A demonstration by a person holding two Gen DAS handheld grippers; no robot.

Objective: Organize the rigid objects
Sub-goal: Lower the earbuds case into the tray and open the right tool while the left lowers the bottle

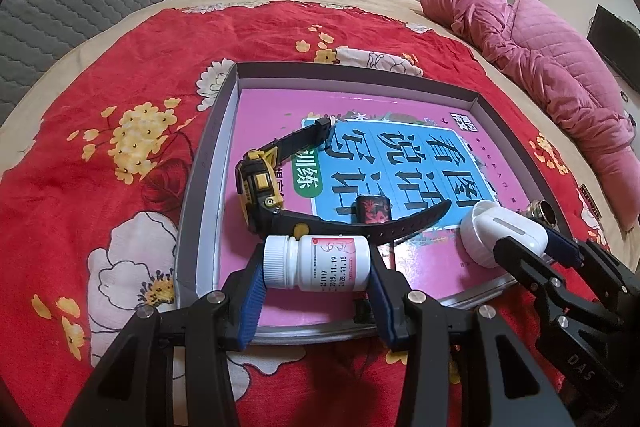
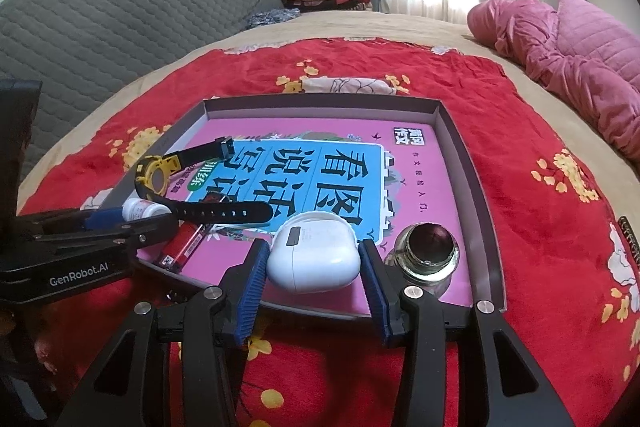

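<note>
Both wrist views, one moment. My left gripper (image 1: 316, 269) clasps a small white plastic pill bottle with a ribbed white cap (image 1: 316, 263), held sideways, cap toward the left pad and base against the right pad, over the near edge of the shallow grey cardboard tray (image 1: 208, 163). The tray sits on a red floral cloth (image 1: 100, 147) spread over a bed.

My right gripper (image 2: 314, 267) straddles a glossy white rounded earbud case (image 2: 312, 259), which lies on the tray floor at its near edge. The left blue pad (image 2: 252, 283) touches the case's side; on the other side a thin gap shows, so I read this grip as released, the case resting between the pads.

A pink book with a blue title panel (image 2: 320, 171) lines the tray floor. On it lie a black-strapped wristwatch with a yellow case (image 1: 260, 187), tilted on its side beyond the bottle, and a red lighter (image 2: 182, 247) by the near left corner. A clear glass jar with a dark round top (image 2: 428, 255) stands just right of the earbud case, inside the tray.

A pink quilted jacket (image 1: 540, 67) lies well apart at far right.
</note>
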